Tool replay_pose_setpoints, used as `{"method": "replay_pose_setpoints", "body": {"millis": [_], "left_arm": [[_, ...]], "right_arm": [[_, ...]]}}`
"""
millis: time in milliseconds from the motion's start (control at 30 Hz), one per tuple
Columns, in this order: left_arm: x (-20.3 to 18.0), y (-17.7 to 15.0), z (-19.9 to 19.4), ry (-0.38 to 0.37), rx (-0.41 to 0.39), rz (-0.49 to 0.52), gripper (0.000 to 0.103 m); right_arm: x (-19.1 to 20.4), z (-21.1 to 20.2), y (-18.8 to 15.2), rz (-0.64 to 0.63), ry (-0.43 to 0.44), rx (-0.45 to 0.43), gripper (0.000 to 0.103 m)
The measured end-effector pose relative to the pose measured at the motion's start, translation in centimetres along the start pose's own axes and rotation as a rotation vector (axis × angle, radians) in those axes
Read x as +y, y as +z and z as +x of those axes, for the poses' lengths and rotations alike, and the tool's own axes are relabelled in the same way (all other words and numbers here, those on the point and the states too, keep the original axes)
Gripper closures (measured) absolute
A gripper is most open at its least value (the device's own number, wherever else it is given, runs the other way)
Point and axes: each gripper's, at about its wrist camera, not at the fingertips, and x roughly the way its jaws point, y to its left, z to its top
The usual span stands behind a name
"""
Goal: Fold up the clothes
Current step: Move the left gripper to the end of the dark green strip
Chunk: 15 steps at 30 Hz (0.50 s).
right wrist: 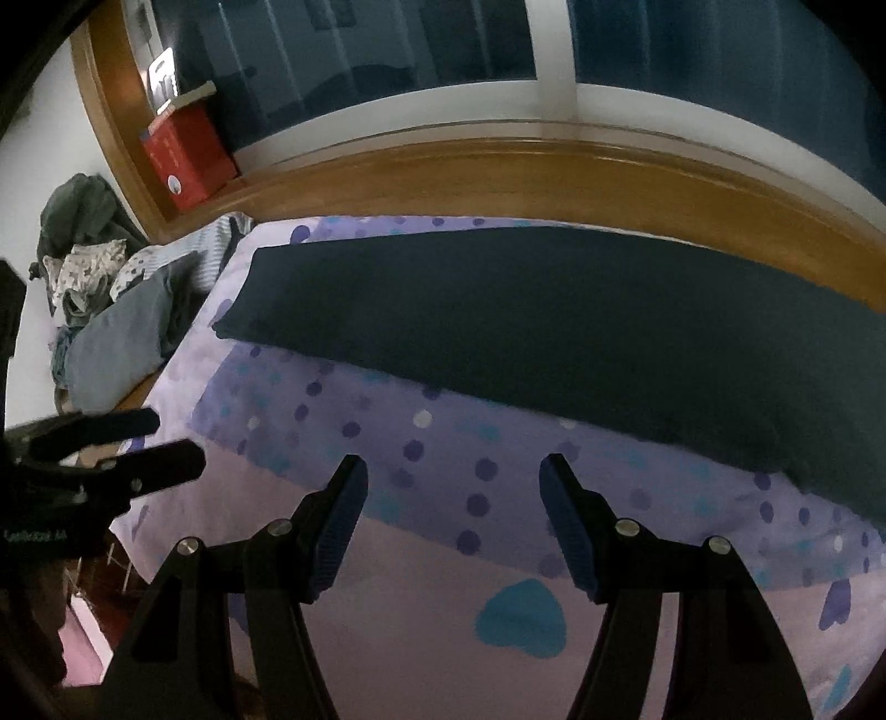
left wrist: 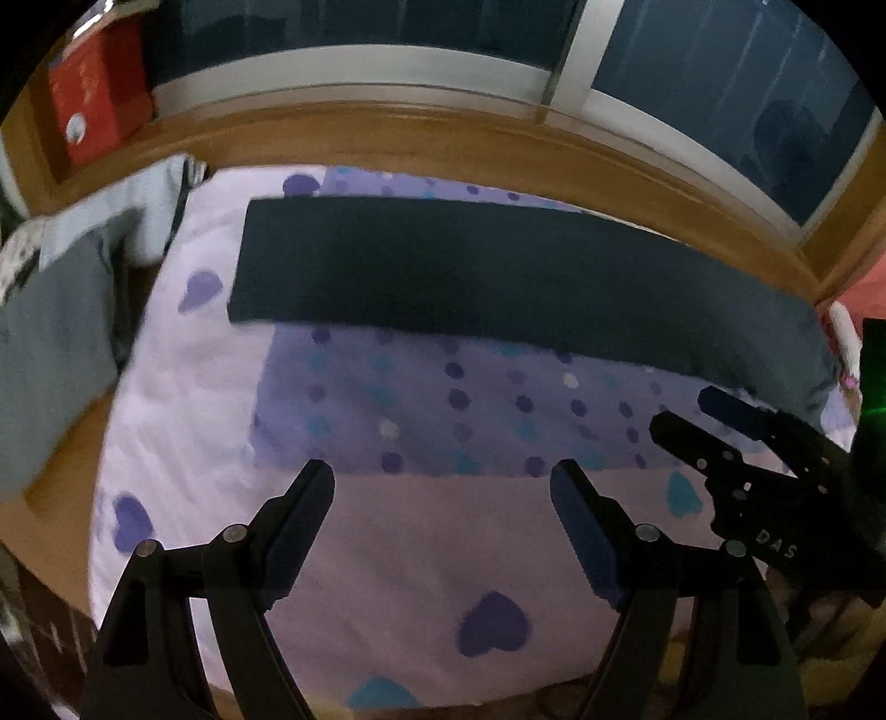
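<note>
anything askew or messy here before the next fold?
The dark garment lies flat as a long, straight-edged strip on the purple heart-print sheet; nothing is askew there. The only mess is the loose heap of clothes beside the sheet, at far left. Both the left gripper and right gripper are open and empty.

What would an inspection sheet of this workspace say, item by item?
Surface: lilac sheet with purple and teal hearts and dots.
Job's things: dark garment lying as a long flat strip near the wooden ledge.
Clutter: heap of clothes beside the sheet; red box on the ledge.
Grippers: left tool and right tool both open, nothing between the fingers, above the sheet, short of the garment.
Cables: nothing seen.
Surroundings: dark window with a white frame behind the ledge.
</note>
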Motion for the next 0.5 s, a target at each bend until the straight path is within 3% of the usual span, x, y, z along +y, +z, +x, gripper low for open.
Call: {"method": "replay_pose_setpoints", "body": {"millis": [233,500], "left_arm": [[3.9,2.2,0.5,-0.06,-0.006,0.081,0.021],[10.3,5.4,0.5,-0.14,0.007,0.22,0.021]], "right_arm": [[4.9,0.4,0.6,0.004,-0.067,-0.024,0.037],[11.9,2.8,1.3,0.112,-0.16,-0.015,0.037]]}}
